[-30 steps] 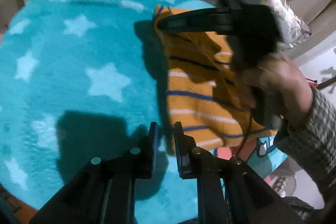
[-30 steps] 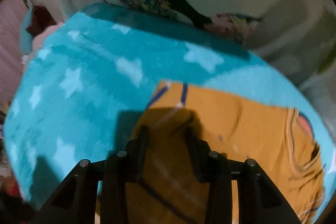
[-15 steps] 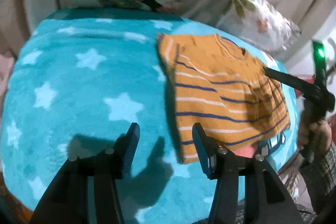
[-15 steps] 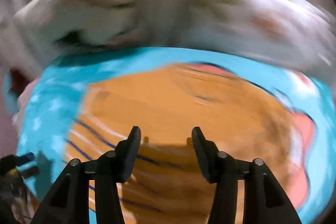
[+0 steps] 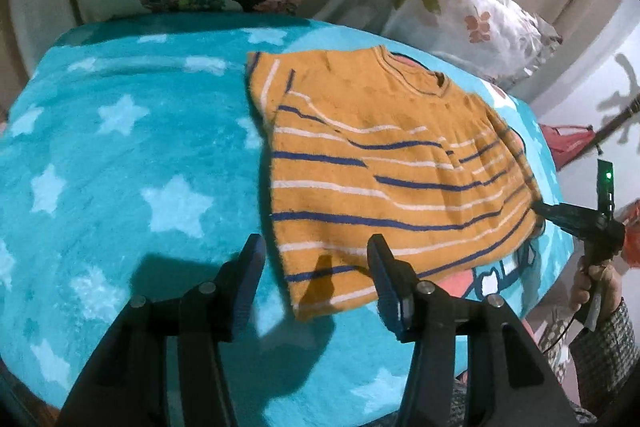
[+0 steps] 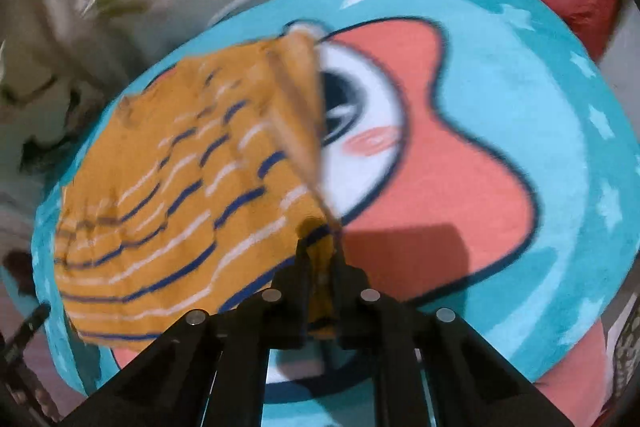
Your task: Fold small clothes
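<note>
The left tongs (image 5: 316, 267) have opened and backed off the shirt (image 5: 384, 179), which lies on the blanket (image 5: 120, 147). The right tongs (image 6: 320, 267) have swung round and now pinch its right edge, likely ready to fold.

**Orange stripes on a starry teal blanket**

The shirt (image 5: 384, 183) I work with is mustard orange with thin navy and white stripes. My blanket (image 5: 120, 155) is teal, scattered with pale stars, plus a coral cartoon figure (image 6: 448, 163) outlined in black. The pillow (image 5: 472, 19) is white with green leaves and rust flowers. My tongs are black.
</note>
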A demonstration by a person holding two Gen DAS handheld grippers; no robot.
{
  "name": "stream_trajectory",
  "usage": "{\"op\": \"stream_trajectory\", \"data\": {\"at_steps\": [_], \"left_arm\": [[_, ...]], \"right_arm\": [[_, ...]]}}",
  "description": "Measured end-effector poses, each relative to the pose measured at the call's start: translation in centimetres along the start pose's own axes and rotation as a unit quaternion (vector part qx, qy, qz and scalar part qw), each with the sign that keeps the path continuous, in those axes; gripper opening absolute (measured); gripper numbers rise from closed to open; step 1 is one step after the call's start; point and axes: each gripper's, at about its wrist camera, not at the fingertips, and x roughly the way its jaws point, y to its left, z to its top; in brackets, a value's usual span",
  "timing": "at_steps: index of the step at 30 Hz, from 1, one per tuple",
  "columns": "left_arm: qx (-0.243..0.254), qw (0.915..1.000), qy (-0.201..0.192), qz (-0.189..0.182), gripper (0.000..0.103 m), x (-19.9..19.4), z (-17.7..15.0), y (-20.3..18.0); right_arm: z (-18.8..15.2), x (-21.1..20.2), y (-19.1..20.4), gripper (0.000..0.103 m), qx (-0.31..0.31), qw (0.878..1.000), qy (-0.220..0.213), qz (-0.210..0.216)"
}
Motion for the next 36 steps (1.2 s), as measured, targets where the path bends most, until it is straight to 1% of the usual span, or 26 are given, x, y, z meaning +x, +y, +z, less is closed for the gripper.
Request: {"op": "stream_trajectory", "data": {"at_steps": [2,4,5,7,8,9,10,12,13,15,16,17,18,19,20,22,23,24,26,27,28,29,31,34,36], "left_arm": [[-0.016,0.9998,-0.005,0.010,0.053,-0.4,-0.4,0.4],[-0.040,0.9989,-0.007,0.021,0.053,-0.8,-1.1,0.6],[-0.049,0.9984,-0.009,0.027,0.053,-1.0,-1.4,0.6],[-0.067,0.9970,-0.013,0.036,0.054,-1.6,-2.1,0.5],[-0.072,0.9965,-0.014,0.041,0.056,-1.8,-2.4,0.4],[-0.077,0.9956,-0.017,0.049,0.057,-2.1,-2.8,0.1],[-0.081,0.9950,-0.020,0.055,0.057,-2.3,-3.1,-0.1],[-0.087,0.9937,-0.023,0.067,0.057,-2.7,-3.7,-1.0],[-0.091,0.9930,-0.024,0.072,0.057,-2.8,-4.1,-1.4],[-0.091,0.9920,-0.025,0.084,0.057,-2.9,-4.8,-2.6],[-0.088,0.9916,-0.026,0.091,0.057,-2.9,-5.1,-3.1],[-0.084,0.9909,-0.027,0.101,0.057,-3.0,-5.4,-3.7],[-0.079,0.9897,-0.030,0.115,0.057,-3.1,-5.7,-4.2],[-0.076,0.9885,-0.034,0.126,0.057,-3.3,-6.0,-4.7],[-0.075,0.9875,-0.038,0.134,0.057,-3.5,-6.2,-4.9],[-0.078,0.9839,-0.048,0.153,0.058,-4.1,-6.6,-5.3],[-0.081,0.9822,-0.053,0.161,0.061,-4.4,-6.8,-5.4],[-0.084,0.9801,-0.058,0.170,0.066,-4.7,-7.1,-5.5],[-0.090,0.9763,-0.064,0.186,0.071,-5.2,-7.4,-5.4],[-0.096,0.9748,-0.065,0.191,0.074,-5.5,-7.6,-5.2],[-0.100,0.9747,-0.065,0.189,0.075,-5.7,-7.8,-4.9],[-0.107,0.9751,-0.063,0.184,0.077,-5.9,-8.0,-4.5],[-0.121,0.9758,-0.059,0.172,0.077,-6.0,-8.2,-3.7],[-0.134,0.9756,-0.050,0.167,0.077,-5.5,-8.1,-2.7],[-0.136,0.9770,-0.045,0.158,0.077,-5.0,-7.8,-2.2]], "right_arm": [[1.0,0.1,-2.3,0.009,0.023,1.000,-0.002,0.000],[2.0,0.7,-3.6,0.009,0.033,0.999,0.010,0.004],[2.2,0.7,-3.5,0.009,0.024,1.000,0.010,0.000],[2.6,0.1,-2.8,0.010,-0.006,1.000,-0.004,-0.024],[2.8,-0.3,-2.9,0.012,-0.011,1.000,-0.009,-0.019],[3.0,-0.8,-3.1,0.013,-0.006,1.000,-0.011,0.000],[3.1,-1.4,-3.6,0.013,-0.001,1.000,-0.021,0.008],[3.5,-3.7,-3.3,0.014,-0.009,0.998,-0.069,0.010],[3.7,-4.4,-2.8,0.014,-0.017,0.996,-0.086,0.021],[4.3,-5.3,-1.2,0.015,-0.038,0.991,-0.108,0.070],[4.4,-5.2,-0.2,0.027,-0.053,0.989,-0.110,0.088],[4.5,-4.4,1.8,0.050,-0.083,0.986,-0.105,0.100],[4.4,-3.5,3.1,0.061,-0.105,0.985,-0.091,0.106],[4.4,-2.1,4.7,0.066,-0.130,0.983,-0.068,0.114],[4.3,-0.7,6.2,0.066,-0.152,0.980,-0.052,0.119],[3.9,1.6,8.5,0.065,-0.186,0.975,-0.040,0.117],[3.9,2.9,9.3,0.065,-0.196,0.974,-0.035,0.113],[4.0,3.5,9.6,0.064,-0.198,0.974,-0.036,0.102],[4.9,5.1,9.4,0.057,-0.193,0.978,-0.045,0.067],[5.5,5.8,8.9,0.057,-0.186,0.980,-0.046,0.050],[6.0,6.1,8.3,0.057,-0.175,0.983,-0.047,0.041],[6.5,6.1,7.7,0.057,-0.162,0.985,-0.048,0.044],[6.9,5.3,7.1,0.058,-0.145,0.987,-0.048,0.055],[6.5,3.1,6.7,0.060,-0.143,0.986,-0.073,0.041],[5.6,1.5,6.4,0.060,-0.140,0.985,-0.087,0.043]]}}
